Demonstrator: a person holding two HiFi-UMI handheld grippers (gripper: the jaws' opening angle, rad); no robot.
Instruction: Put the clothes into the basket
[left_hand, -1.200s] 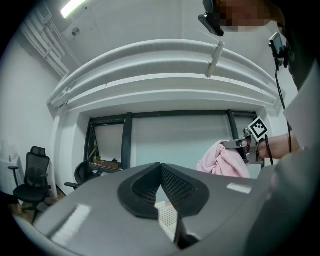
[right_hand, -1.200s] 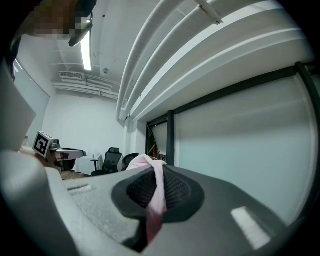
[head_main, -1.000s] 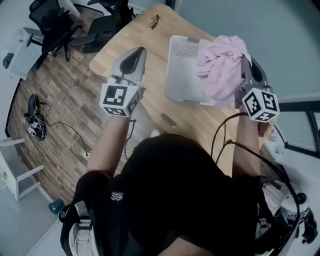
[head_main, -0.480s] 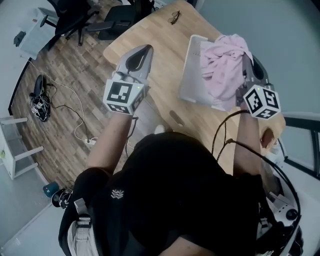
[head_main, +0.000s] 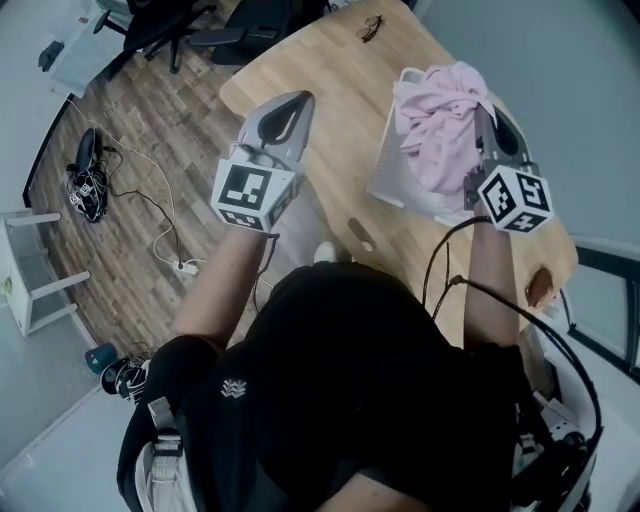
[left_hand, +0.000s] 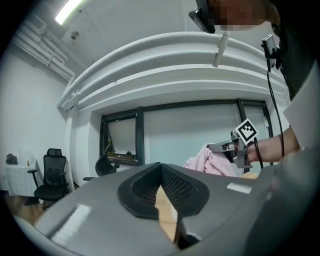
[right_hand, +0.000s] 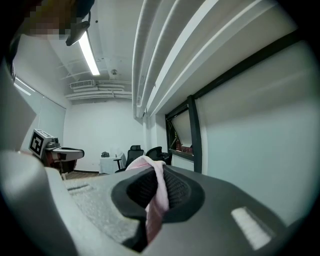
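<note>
Wooden table (head_main: 335, 85), head view: right gripper (head_main: 484, 115) holds pink garment (head_main: 440, 125) over white basket (head_main: 390, 172); trailing folds may drape outside its rim on release. Leftward, left gripper (head_main: 297, 104) idle. Left gripper view: jaws together, empty. Right gripper view alone shows fabric pinched between closed jaws.

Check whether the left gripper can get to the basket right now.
Probably yes. The left gripper is held over the table beside the basket, with nothing between them. The pink cloth held by the right gripper hides its other side.
</note>
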